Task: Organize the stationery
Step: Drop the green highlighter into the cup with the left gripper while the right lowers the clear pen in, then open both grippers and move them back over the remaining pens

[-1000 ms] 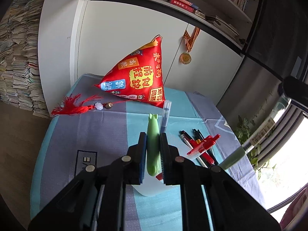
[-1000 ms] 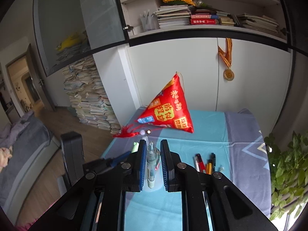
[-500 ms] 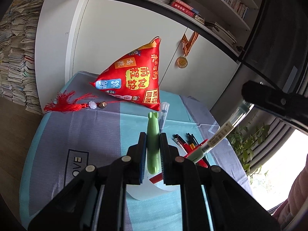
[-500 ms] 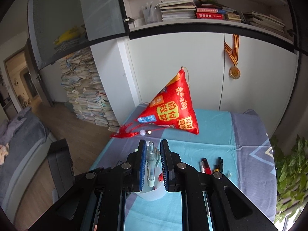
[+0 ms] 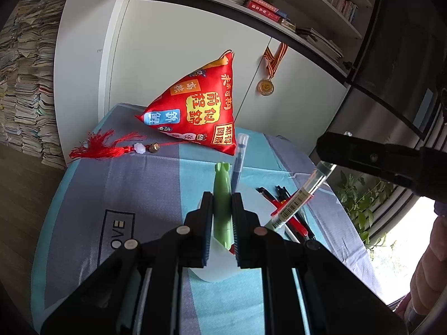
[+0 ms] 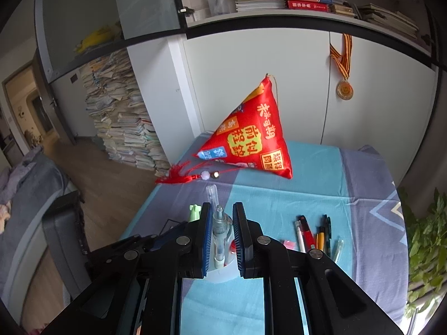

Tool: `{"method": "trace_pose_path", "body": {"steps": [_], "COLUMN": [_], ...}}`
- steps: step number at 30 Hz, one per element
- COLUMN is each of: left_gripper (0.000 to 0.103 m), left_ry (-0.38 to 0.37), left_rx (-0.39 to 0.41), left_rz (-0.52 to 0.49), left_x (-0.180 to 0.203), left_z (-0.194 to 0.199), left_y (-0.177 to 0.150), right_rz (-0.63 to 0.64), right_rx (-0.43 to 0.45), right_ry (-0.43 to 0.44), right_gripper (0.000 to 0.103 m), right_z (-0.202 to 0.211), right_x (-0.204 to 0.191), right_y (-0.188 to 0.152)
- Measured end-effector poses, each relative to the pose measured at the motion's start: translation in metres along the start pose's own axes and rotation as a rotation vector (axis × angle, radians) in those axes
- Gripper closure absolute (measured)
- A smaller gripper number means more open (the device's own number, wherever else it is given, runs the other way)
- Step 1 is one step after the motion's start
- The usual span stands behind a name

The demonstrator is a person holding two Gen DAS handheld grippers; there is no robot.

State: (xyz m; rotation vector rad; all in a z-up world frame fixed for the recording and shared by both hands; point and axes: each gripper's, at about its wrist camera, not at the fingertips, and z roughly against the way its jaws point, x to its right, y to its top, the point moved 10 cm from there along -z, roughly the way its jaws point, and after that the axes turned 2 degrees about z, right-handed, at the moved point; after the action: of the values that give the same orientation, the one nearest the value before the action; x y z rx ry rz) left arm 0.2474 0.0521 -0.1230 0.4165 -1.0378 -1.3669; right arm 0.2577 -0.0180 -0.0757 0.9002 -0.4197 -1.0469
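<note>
My left gripper point(image 5: 222, 206) is shut on a green pen point(image 5: 222, 195), held upright over a white cup point(image 5: 215, 268) that holds a blue pen point(image 5: 239, 164). My right gripper point(image 6: 220, 217) is shut on a clear pen point(image 6: 218, 231), its lower end at the cup point(image 6: 220, 272). In the left wrist view the right gripper's arm point(image 5: 391, 162) holds that clear pen point(image 5: 301, 198) slanted down toward the cup. Several loose pens point(image 6: 313, 234) lie on the cloth to the right of the cup.
A red pyramid cushion point(image 6: 251, 139) with a red tassel point(image 6: 178, 174) stands at the back of the blue and grey tablecloth point(image 6: 307, 167). White cabinets with a hanging medal point(image 6: 345, 89) stand behind. A potted plant point(image 6: 427, 237) is at the right, book stacks point(image 6: 123, 128) at the left.
The right gripper has brought the clear pen in from the right and lowered its tip toward the cup. The left gripper has kept the green pen over the cup.
</note>
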Motion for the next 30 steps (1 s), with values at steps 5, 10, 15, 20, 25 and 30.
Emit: {"method": "trace_pose_path", "body": {"steps": [5, 10, 15, 20, 25, 30], "left_gripper": [0.090, 0.086, 0.086, 0.077, 0.075, 0.073], "left_ry": [0.012, 0.018, 0.024, 0.054, 0.080, 0.120], "left_rx": [0.002, 0.002, 0.004, 0.008, 0.013, 0.000], "left_rz": [-0.026, -0.038, -0.038, -0.028, -0.044, -0.057], "left_x": [0.002, 0.005, 0.005, 0.001, 0.000, -0.004], "left_z": [0.002, 0.004, 0.009, 0.022, 0.037, 0.041], "left_y": [-0.003, -0.004, -0.006, -0.011, -0.024, -0.033], "right_rz": [-0.008, -0.011, -0.011, -0.013, -0.022, -0.083], "right_rx": [-0.025, -0.045, -0.056, -0.059, -0.073, -0.077], "right_ry": [0.005, 0.011, 0.016, 0.010, 0.016, 0.066], "right_gripper": [0.087, 0.087, 0.087, 0.087, 0.087, 0.087], "right_z": [-0.008, -0.013, -0.015, -0.017, -0.025, -0.028], "right_x": [0.003, 0.003, 0.002, 0.002, 0.004, 0.009], "right_y": [-0.007, -0.012, -0.015, -0.016, -0.020, -0.025]}}
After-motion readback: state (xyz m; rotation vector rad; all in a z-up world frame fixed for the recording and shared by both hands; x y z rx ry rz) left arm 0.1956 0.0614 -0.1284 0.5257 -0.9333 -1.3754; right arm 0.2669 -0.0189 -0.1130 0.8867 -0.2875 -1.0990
